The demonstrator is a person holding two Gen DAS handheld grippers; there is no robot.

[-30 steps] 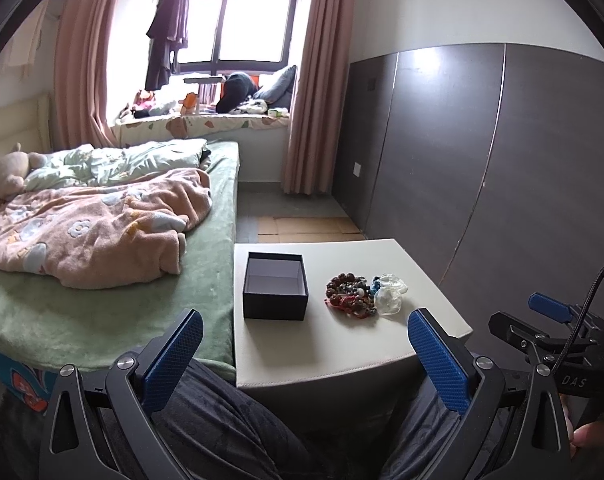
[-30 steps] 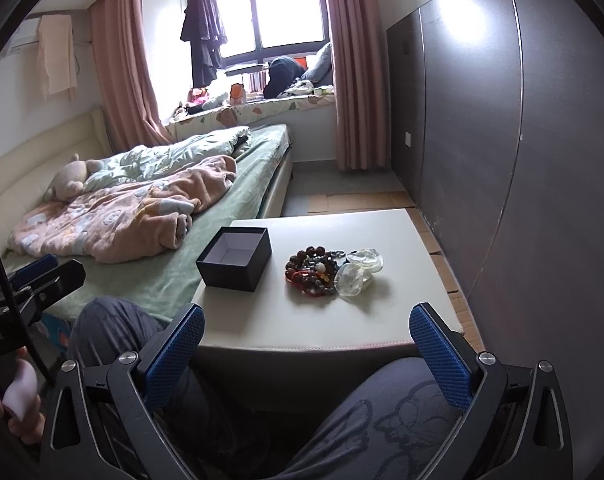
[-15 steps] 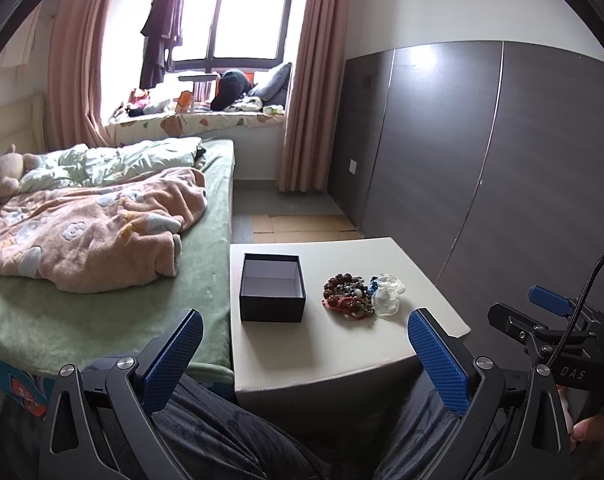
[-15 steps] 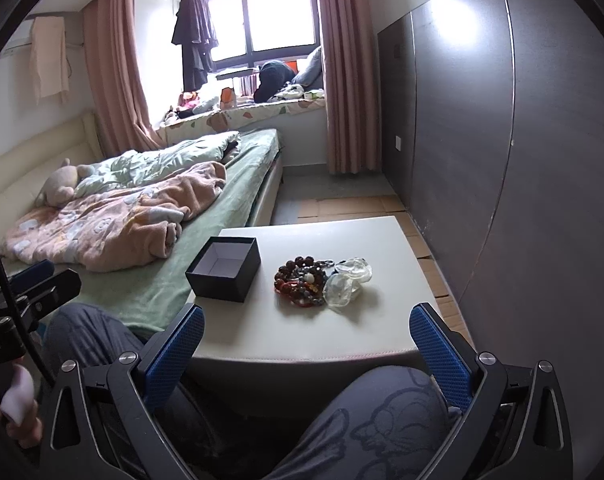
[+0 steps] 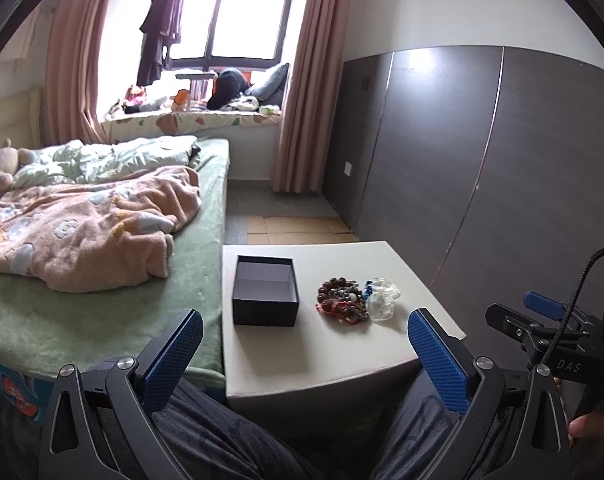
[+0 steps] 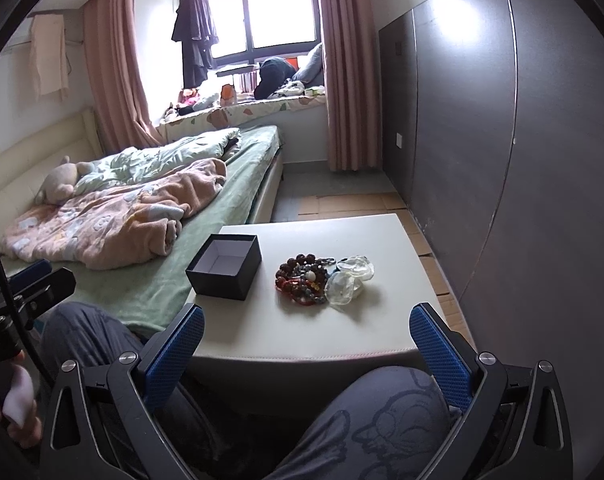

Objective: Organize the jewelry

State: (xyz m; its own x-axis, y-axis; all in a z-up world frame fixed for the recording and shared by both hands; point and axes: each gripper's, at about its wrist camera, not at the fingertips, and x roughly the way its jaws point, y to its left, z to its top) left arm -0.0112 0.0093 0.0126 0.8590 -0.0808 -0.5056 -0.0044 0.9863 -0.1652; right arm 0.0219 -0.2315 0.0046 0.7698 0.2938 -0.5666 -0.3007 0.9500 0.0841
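Note:
An open black box [image 5: 265, 291] [image 6: 224, 265] stands empty on the left part of a small white table [image 5: 333, 354] [image 6: 302, 338]. To its right lies a heap of bead bracelets [image 5: 340, 306] [image 6: 302, 279], dark brown, red and grey, with clear glassy bangles [image 5: 381, 299] [image 6: 347, 281] against its right side. My left gripper [image 5: 305, 354] is open, held short of the table's near edge above a person's knees. My right gripper [image 6: 307, 356] is open too, equally far back, with nothing between its blue pads.
A bed [image 5: 102, 264] with a pink blanket [image 6: 110, 216] butts against the table's left side. A dark panelled wall [image 6: 501, 160] runs along the right. The person's legs [image 6: 381, 420] lie under both grippers. Cardboard covers the floor [image 5: 294, 226] beyond the table.
Both grippers have drifted slightly, so the table and its things sit a little lower and more to the left in both views. Nothing on the table has moved.

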